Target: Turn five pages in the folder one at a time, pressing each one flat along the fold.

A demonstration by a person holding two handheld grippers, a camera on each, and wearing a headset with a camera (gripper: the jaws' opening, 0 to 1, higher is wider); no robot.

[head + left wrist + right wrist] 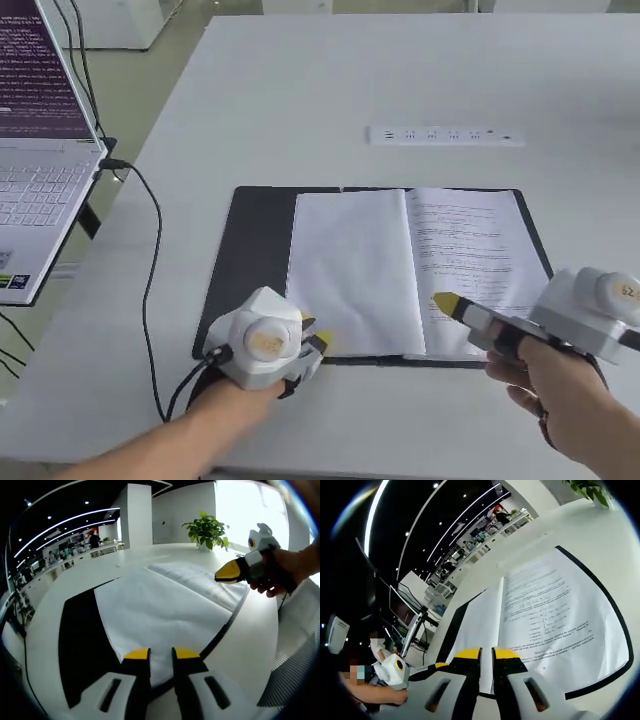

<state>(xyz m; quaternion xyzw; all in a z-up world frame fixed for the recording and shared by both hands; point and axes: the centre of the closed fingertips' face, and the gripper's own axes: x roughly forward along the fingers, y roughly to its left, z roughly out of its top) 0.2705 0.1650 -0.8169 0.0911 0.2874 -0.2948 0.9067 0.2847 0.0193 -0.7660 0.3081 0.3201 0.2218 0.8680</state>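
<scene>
Left gripper (318,342), held in a hand at the near edge of the table (300,80), sits at the front left corner of the blank page (345,270). In the left gripper view its 2 jaws stand a narrow gap apart over that page and hold nothing. Contact with the paper cannot be confirmed.

At the left edge of the table a laptop (30,170) stands open with its screen lit. A black cable (150,270) runs from its side across the table to the near edge.

The folder (255,260), with a black cover, lies open and flat at the front middle of the table. The blank page is on its left and a printed page (470,250) on its right, and the 2 meet at the fold.

A white power strip (445,135) lies beyond the folder's far edge, apart from it.

Right gripper (445,302), held in the other hand, points its yellow tips over the lower part of the printed page, just right of the fold. Its jaws are drawn together, with nothing between them.
</scene>
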